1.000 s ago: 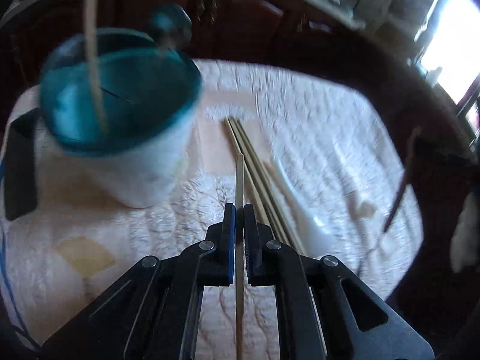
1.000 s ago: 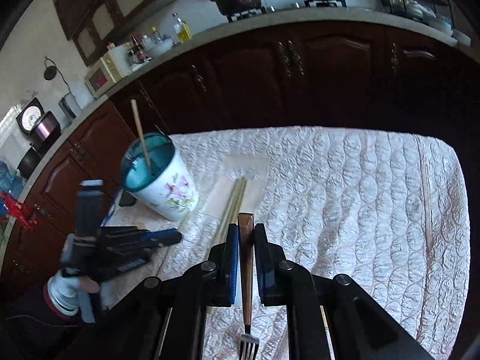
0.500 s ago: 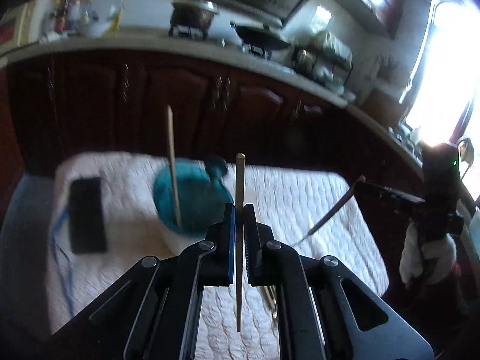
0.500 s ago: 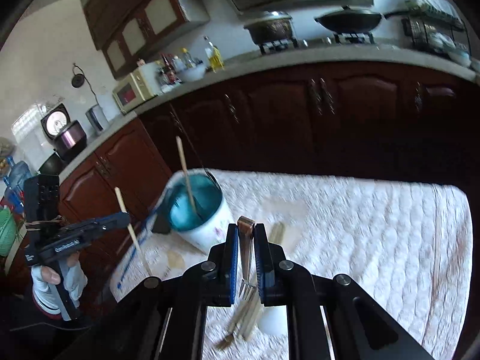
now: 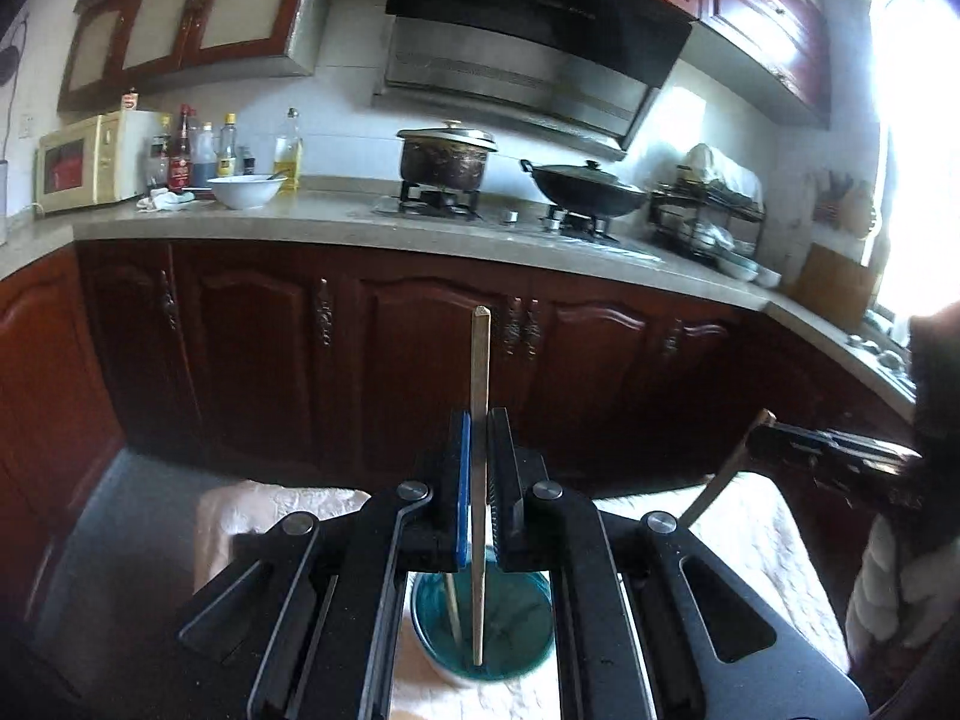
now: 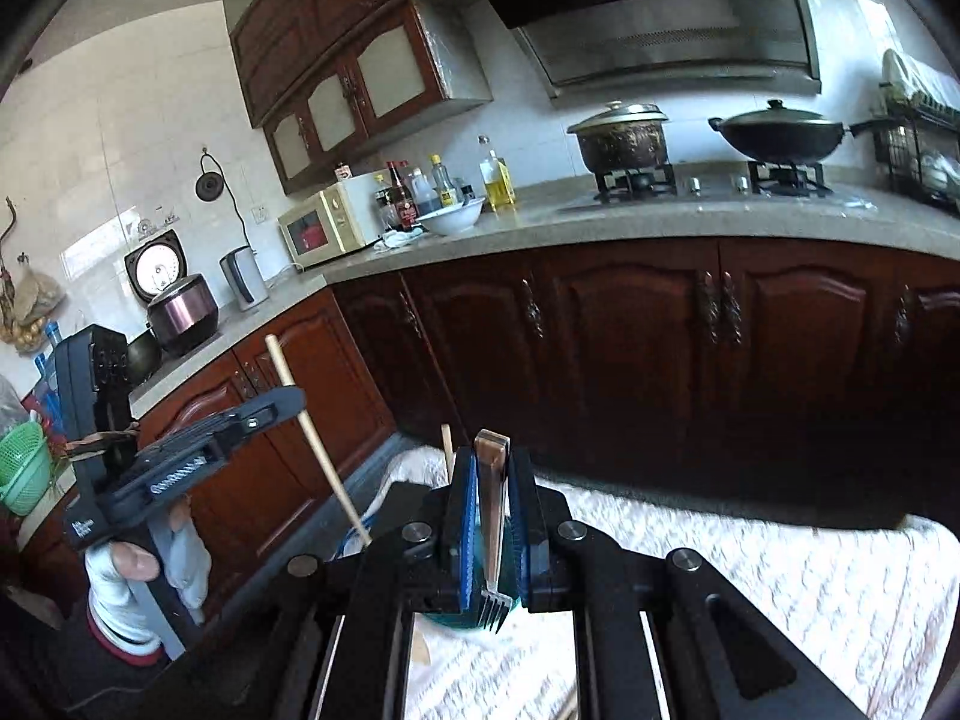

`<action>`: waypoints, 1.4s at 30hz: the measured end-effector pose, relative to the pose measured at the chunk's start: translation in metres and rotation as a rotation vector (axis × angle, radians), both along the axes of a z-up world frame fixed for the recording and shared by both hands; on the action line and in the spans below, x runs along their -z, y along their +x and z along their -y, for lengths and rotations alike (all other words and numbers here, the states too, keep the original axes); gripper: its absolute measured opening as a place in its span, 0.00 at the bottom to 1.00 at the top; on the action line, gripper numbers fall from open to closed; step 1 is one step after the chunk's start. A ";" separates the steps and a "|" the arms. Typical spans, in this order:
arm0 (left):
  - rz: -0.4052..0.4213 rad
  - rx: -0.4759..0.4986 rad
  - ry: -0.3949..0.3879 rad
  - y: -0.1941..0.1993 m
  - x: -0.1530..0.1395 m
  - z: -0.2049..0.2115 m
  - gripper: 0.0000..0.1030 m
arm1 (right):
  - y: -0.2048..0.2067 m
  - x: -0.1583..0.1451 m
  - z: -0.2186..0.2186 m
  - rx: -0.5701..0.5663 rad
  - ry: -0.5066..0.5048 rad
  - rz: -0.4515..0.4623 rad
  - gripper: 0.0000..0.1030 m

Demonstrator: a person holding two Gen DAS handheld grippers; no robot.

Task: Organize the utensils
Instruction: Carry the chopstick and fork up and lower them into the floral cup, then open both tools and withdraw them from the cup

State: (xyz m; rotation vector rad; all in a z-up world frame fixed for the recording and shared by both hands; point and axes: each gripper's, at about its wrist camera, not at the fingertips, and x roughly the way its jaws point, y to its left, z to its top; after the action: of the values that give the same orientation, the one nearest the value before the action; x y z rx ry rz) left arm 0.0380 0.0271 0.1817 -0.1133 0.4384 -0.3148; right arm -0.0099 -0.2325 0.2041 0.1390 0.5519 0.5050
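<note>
The right gripper point(image 6: 492, 516) pinches a fork point(image 6: 493, 534), tines down; the left gripper point(image 6: 264, 420) clamps a chopstick point(image 6: 312, 438) beside it. Below lies a white quilted cloth point(image 6: 750, 570).

teal-lined cup point(image 5: 480, 630), white quilted cloth point(image 6: 750, 570)

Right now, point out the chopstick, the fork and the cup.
chopstick point(image 5: 480, 420), left wrist view, shaft just above the pads.
fork point(image 6: 493, 607), right wrist view, tines below the pads.
cup point(image 5: 516, 618), left wrist view, teal inside wall.
</note>
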 end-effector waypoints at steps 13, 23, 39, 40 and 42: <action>-0.097 -0.059 0.057 0.044 0.069 0.014 0.04 | 0.048 0.064 -0.025 -0.026 -0.014 -0.125 0.09; -0.173 -0.060 0.067 0.045 0.104 0.017 0.04 | 0.069 0.120 -0.016 -0.015 0.022 -0.245 0.09; -0.180 -0.034 0.041 0.014 0.093 0.017 0.29 | 0.036 0.129 -0.002 0.112 -0.072 -0.212 0.31; -0.173 -0.029 0.038 0.009 0.090 0.017 0.34 | 0.031 0.127 -0.002 0.123 -0.088 -0.198 0.31; -0.152 -0.020 0.035 -0.003 0.083 0.018 0.38 | 0.020 0.122 0.000 0.140 -0.104 -0.174 0.33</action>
State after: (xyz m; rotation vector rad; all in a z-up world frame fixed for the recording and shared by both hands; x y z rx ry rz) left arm 0.0349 0.0087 0.0989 -0.1077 0.5933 -0.2800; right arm 0.0106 -0.2328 0.0819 0.1225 0.7318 0.3288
